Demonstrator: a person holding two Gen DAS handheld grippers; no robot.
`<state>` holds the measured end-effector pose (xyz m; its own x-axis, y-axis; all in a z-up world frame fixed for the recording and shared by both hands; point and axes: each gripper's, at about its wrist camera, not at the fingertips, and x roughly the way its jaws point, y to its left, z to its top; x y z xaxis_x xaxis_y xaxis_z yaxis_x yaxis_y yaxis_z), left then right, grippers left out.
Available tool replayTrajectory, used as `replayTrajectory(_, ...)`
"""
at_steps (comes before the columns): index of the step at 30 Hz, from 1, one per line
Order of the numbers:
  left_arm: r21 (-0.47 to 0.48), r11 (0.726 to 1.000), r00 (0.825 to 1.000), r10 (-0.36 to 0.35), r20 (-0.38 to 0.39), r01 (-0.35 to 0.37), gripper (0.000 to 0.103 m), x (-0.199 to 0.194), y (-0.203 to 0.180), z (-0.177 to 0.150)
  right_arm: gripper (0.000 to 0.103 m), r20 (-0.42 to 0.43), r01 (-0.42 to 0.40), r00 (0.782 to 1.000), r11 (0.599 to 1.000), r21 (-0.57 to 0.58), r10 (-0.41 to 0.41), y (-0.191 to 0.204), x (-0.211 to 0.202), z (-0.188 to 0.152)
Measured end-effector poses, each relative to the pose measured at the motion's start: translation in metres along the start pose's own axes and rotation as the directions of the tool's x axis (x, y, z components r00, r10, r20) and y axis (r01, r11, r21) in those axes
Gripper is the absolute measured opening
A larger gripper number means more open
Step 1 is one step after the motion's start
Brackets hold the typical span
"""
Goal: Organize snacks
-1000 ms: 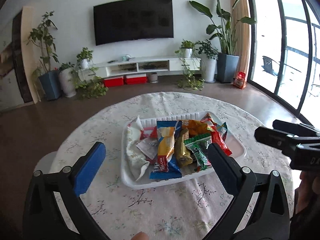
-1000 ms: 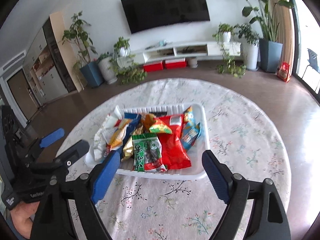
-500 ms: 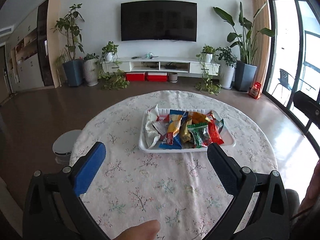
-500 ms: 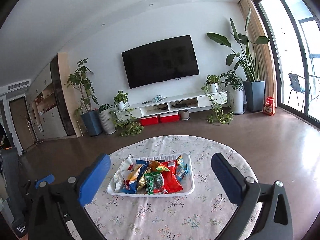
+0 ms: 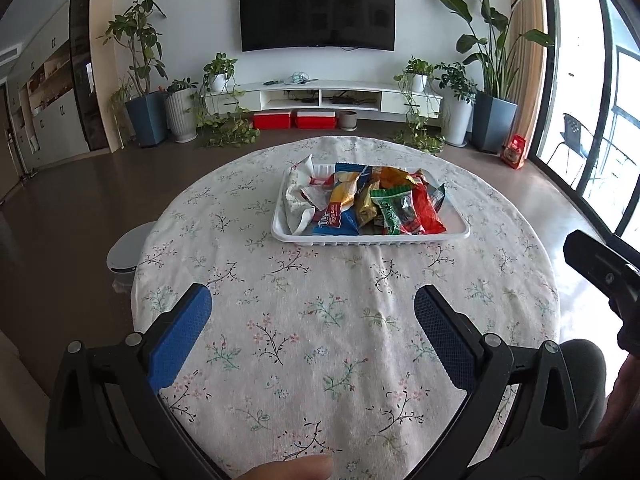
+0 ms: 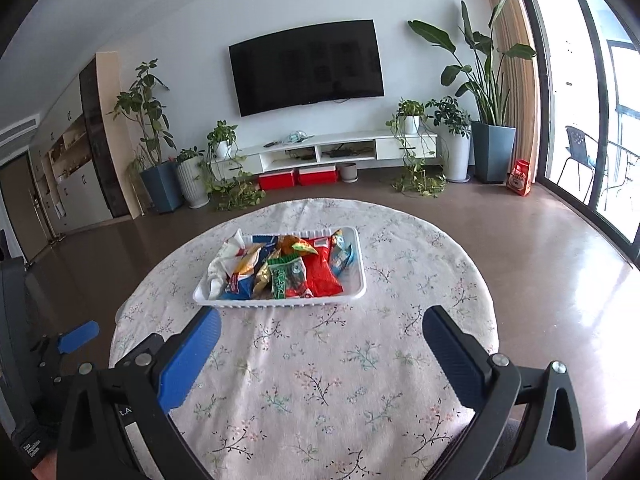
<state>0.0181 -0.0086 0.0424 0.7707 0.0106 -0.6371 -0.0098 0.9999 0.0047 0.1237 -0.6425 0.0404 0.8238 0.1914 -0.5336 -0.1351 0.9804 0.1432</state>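
Snacks lie heaped in the tray toward the bench's far edge. Both tongs — left, right — gape wide and empty over the near edge, well apart from it — sorting looks finished.

Snack packets piled in tray on round table, television on wall behind, potted plants flanking
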Motion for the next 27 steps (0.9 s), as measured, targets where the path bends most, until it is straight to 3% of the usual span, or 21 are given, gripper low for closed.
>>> replayTrajectory(7,-0.015,1.000,0.999,0.020,-0.038,-0.021,0.103,0.013,0.003,-0.002,0.103,-0.061,0.034,0.998,0.999,-0.001,-0.034,-0.001,0.008,-0.010)
replayTrajectory(27,-0.031,1.000,0.997,0.003,-0.075,-0.005,0.103,0.027,0.009,-0.006,0.103,-0.144,0.011,0.990,0.999,-0.035,-0.016,0.013,0.022,-0.024)
